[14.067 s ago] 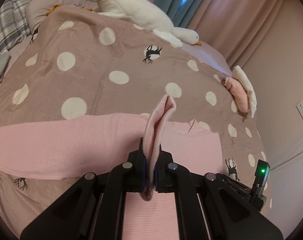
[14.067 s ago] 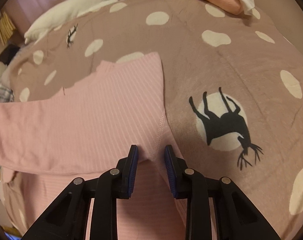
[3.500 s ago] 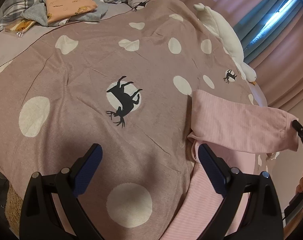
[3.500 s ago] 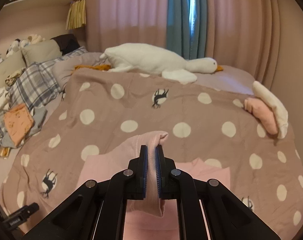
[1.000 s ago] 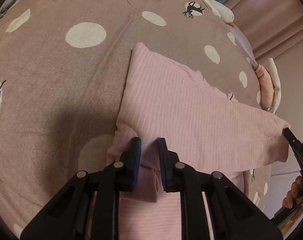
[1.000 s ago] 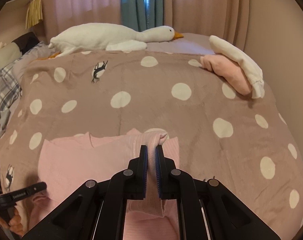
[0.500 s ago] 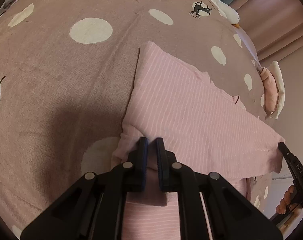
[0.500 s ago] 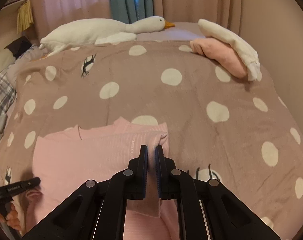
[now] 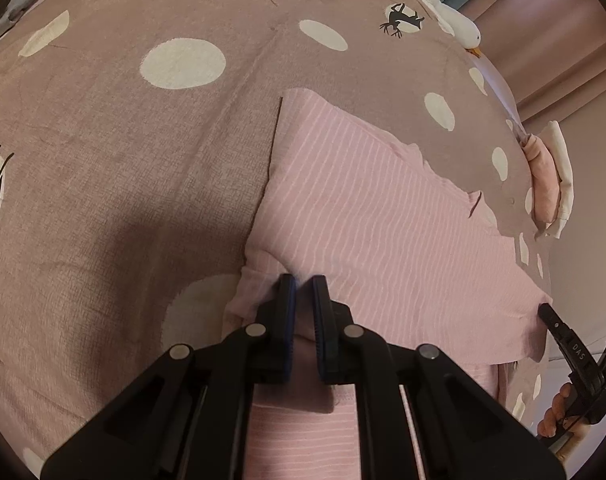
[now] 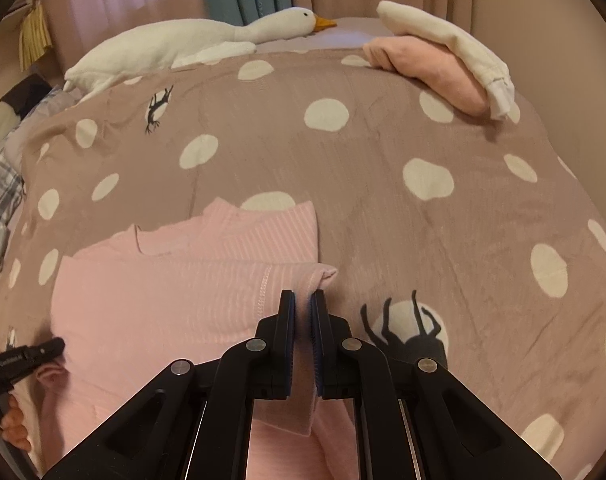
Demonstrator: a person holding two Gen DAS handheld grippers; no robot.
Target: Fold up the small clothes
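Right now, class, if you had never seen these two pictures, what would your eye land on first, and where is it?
First the pink striped garment spread across the near part of the brown polka-dot blanket, with the left gripper and right gripper each pinching a fold of it at opposite ends. Next the white plush goose stretched along the bed's far edge, and a folded pink and white pile at the far right.

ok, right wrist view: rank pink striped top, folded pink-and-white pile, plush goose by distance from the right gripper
1. pink striped top, pinched in the right gripper fingers.
2. folded pink-and-white pile, far right on the blanket.
3. plush goose, far edge by the curtains.
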